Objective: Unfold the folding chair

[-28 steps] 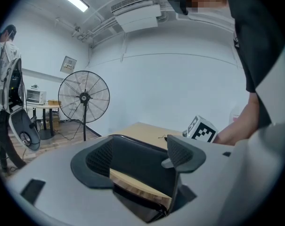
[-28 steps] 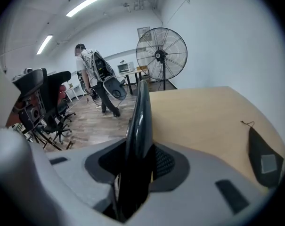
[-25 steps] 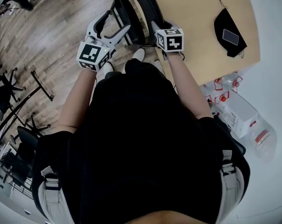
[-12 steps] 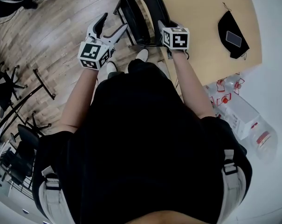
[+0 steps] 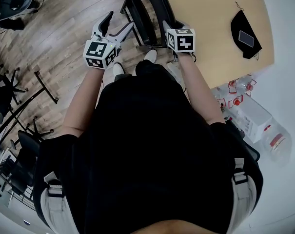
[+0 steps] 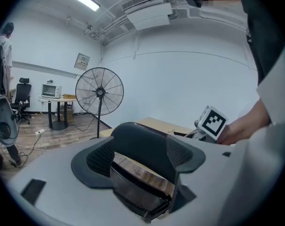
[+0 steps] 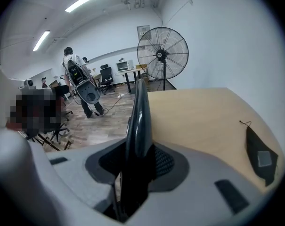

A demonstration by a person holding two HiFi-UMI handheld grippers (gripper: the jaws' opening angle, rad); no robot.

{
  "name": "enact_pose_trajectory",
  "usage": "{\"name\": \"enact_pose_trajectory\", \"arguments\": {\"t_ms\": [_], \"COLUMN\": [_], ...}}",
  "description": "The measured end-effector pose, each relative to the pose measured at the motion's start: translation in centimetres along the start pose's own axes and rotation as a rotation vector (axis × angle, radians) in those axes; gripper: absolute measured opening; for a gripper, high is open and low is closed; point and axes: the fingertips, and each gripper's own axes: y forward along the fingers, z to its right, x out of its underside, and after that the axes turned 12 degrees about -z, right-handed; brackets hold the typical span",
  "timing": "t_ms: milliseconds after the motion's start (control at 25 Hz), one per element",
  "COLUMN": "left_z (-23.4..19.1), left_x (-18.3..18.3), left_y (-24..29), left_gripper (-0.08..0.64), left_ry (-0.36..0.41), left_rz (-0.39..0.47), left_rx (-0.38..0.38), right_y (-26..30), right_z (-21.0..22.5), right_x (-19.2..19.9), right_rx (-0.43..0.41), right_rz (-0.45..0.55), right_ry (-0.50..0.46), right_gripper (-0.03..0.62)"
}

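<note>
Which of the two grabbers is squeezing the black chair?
The right gripper: its jaws are shut on the folding chair's thin black edge. The left gripper's jaws stand wide apart.

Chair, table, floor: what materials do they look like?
Chair: black glossy moulded panels, probably plastic, given the sheen on the thin edge. Table: pale matte wood-look top, likely laminate. Floor: grey-brown planks with visible grain, wood or wood-look vinyl.
</note>
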Motion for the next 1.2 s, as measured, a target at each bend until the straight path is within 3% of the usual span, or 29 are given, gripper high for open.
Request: {"name": "enact_pose_trajectory", "arguments": {"t_ms": [200, 480, 920, 1200], "left_z": [-1.8, -4.5, -6.4, -7.5], "left_x": [2.0, 4.6, 10.2, 15.5], "left_y": [-0.3, 1.8, 8.4, 13.8], "left_gripper": [0.342, 0.342, 0.341, 0.342], "left_ry": [-0.051, -0.197, -0.323, -0.489], "left_rz": [-0.029, -0.077, -0.267, -0.399], "left_rx": [-0.01, -0.057, -0.092, -0.127], "right_y": [-0.1, -0.1, 0.0, 0.2], "right_z": [-3.0, -5.4, -7.5, -8.2], "right_x": [-0.1, -0.1, -0.2, -0.3], "right_rx": [0.016, 0.041, 0.048, 0.03], "right_rz": [-0.004, 0.0, -0.007, 0.002], "right_ry": [-0.018, -0.045, -0.086, -0.099], "right_gripper": [0.13, 0.13, 0.13, 0.13]}}
